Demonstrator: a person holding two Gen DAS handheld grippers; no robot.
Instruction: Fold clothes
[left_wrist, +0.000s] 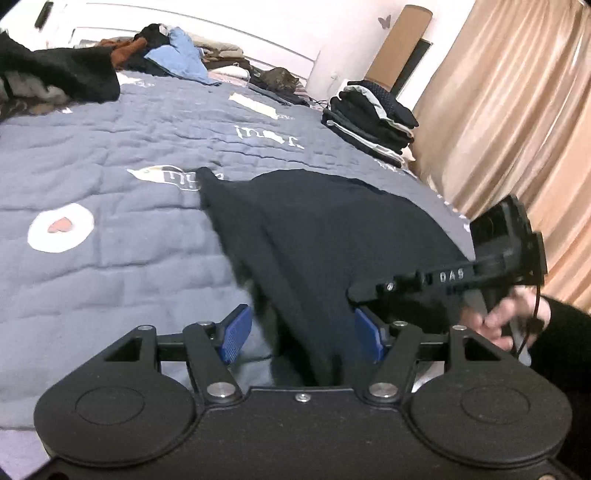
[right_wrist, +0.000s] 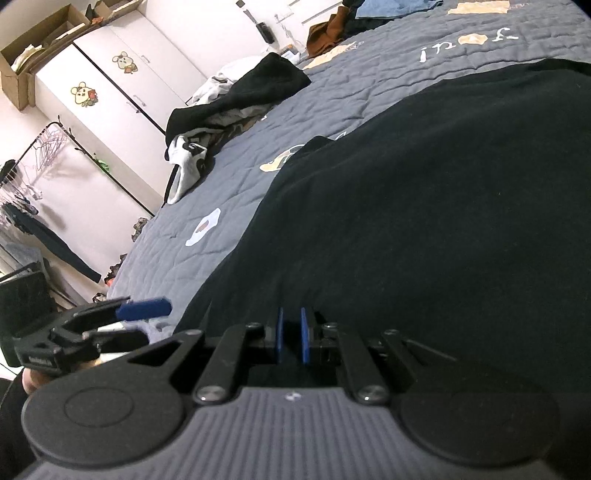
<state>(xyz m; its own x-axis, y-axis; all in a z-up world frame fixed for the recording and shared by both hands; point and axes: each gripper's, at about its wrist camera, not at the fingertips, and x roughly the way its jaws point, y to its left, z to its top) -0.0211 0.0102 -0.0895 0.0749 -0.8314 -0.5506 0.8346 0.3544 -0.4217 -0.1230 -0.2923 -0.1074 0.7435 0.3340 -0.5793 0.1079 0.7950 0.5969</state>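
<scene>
Underneath, grey quilt; beige curtains.

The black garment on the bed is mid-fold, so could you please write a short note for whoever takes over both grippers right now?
Left gripper: open, blue pads either side of a raised fold of the black garment, not clamped.
Right gripper: pads close together at the garment's near edge; whether cloth is pinched between them cannot be told.
Garment: spread on the grey quilt, still loosely bunched.
Done: a folded stack sits at the far corner by the curtain.
Left: finish this fold, stack it, then work through the unfolded pile at the far end of the bed.
</scene>
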